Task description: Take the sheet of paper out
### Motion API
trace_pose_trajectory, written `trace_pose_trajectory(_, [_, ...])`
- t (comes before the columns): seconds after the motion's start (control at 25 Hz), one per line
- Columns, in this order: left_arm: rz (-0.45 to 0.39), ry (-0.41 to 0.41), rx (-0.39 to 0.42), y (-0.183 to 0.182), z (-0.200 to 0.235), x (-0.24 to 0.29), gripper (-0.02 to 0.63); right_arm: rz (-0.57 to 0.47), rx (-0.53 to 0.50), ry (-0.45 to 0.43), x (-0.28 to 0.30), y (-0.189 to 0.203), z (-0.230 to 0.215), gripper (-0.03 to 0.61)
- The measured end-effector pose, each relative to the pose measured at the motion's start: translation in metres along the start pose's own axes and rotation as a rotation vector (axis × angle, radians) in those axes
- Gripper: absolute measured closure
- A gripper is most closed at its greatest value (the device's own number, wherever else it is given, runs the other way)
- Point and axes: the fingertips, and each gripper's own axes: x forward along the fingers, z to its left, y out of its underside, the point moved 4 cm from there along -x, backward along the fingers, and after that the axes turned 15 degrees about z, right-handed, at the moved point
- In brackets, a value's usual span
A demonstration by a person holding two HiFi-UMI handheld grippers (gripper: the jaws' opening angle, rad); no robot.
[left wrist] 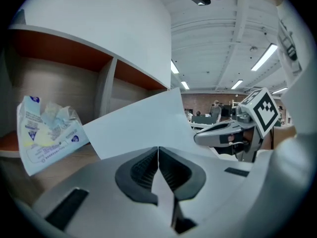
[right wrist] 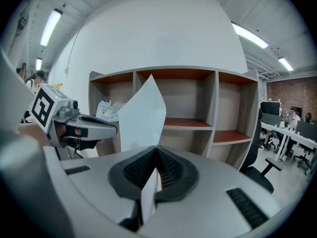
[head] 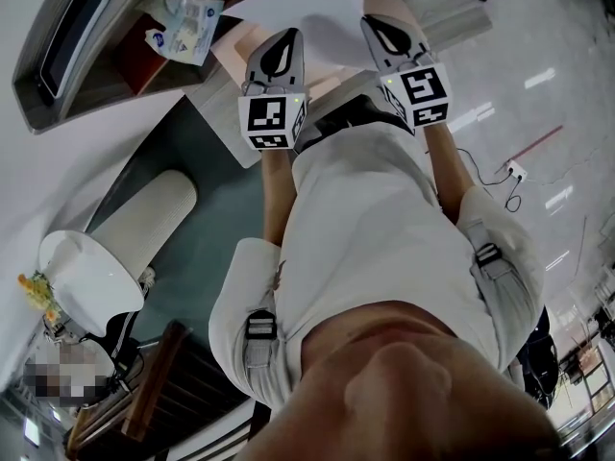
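pinching the paper (head: 317,8) by its near edge in left gripper (left wrist: 158,152) and right gripper (right wrist: 156,150), both clamped tight on it, holding it aloft before the shelf (right wrist: 198,123). likely behaving light, thin and floppy, tearing easily. gripping at edge spots well apart, pulling evenly.

Left cube (head: 270,118), on your left gripper (head: 286,36): black-and-white square marker, no letters.
Right cube (head: 426,89), on your right gripper (head: 377,22): square marker of the same kind.
Packet (left wrist: 47,133): blue print, too small for you to read.
Readable text: none.
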Motion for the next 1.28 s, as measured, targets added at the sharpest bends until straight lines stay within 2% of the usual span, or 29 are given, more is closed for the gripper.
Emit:
trace_pose_trajectory(0.68, [-0.099, -0.061, 0.042, -0.051, 0.003, -0.044, 0.591, -0.159, -0.044, -0.033, -0.034, -0.057, 0.010, 0.558])
trace_pose_trajectory(1.28, [-0.111, -0.058, 0.048, -0.056, 0.005, -0.044, 0.591, -0.161, -0.054, -0.038, -0.033, -0.060, 0.009, 0.558])
